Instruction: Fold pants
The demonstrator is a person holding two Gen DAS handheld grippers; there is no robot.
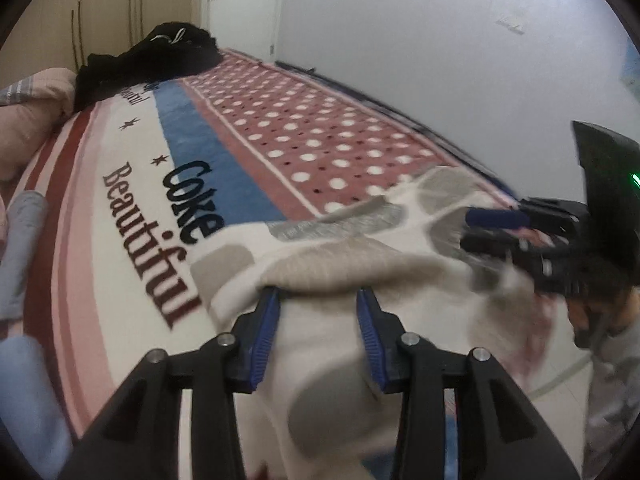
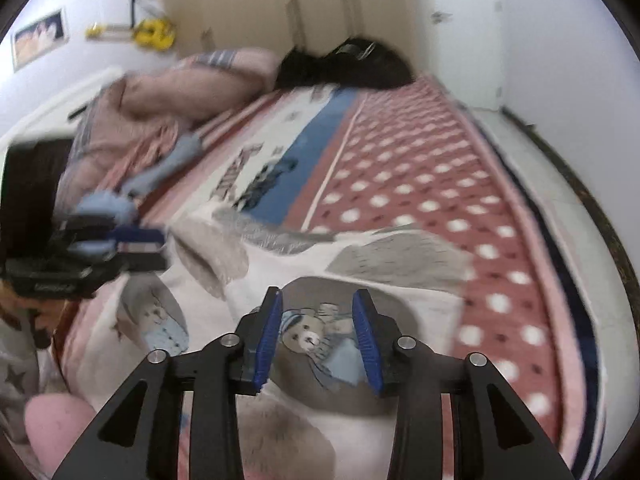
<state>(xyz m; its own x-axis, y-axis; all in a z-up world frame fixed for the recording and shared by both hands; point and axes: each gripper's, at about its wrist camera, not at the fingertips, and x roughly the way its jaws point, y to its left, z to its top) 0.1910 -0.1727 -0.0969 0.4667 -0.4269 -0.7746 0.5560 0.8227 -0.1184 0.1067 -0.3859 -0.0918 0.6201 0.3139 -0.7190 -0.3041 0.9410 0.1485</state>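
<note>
Blue-padded fingers of the left gripper [image 1: 318,300] stand parted over the pants [image 1: 344,264], a cream pair with grey patches, pads clear of the cloth and pinching nothing. Right gripper [image 2: 316,300] likewise stands spread above a teddy-bear print on the pants [image 2: 304,336], holding nothing. Pants lie rumpled at the near end of the bed, on a blanket [image 1: 280,128] with red dotted, blue and white bands. Black clothing [image 1: 152,60] is heaped at the far end, pink bedding [image 2: 160,100] far left.
</note>
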